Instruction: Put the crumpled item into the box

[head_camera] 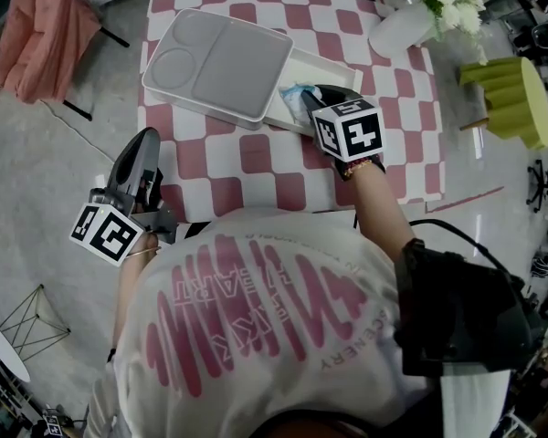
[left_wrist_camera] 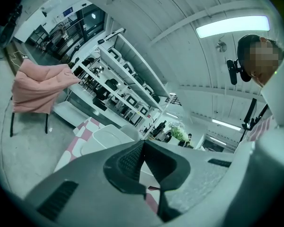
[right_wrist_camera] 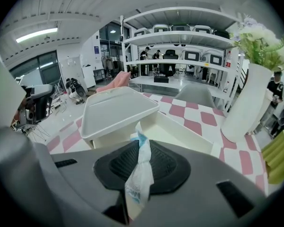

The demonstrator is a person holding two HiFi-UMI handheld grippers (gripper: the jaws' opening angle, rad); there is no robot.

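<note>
The right gripper hangs over the open end of the white box on the table, which has a pink-and-white checked cloth. Its fingers are closed tight on the crumpled wrapper, a white and blue strip pinched upright between the pads. The wrapper's top pokes out past the fingertips, just above the box's uncovered corner. The box's lid lies askew on top, covering most of the box. The left gripper is held off the table's near-left edge, well apart from the box. Its fingers are pressed together with nothing between them. A white vase of flowers stands at the table's far right corner.
</note>
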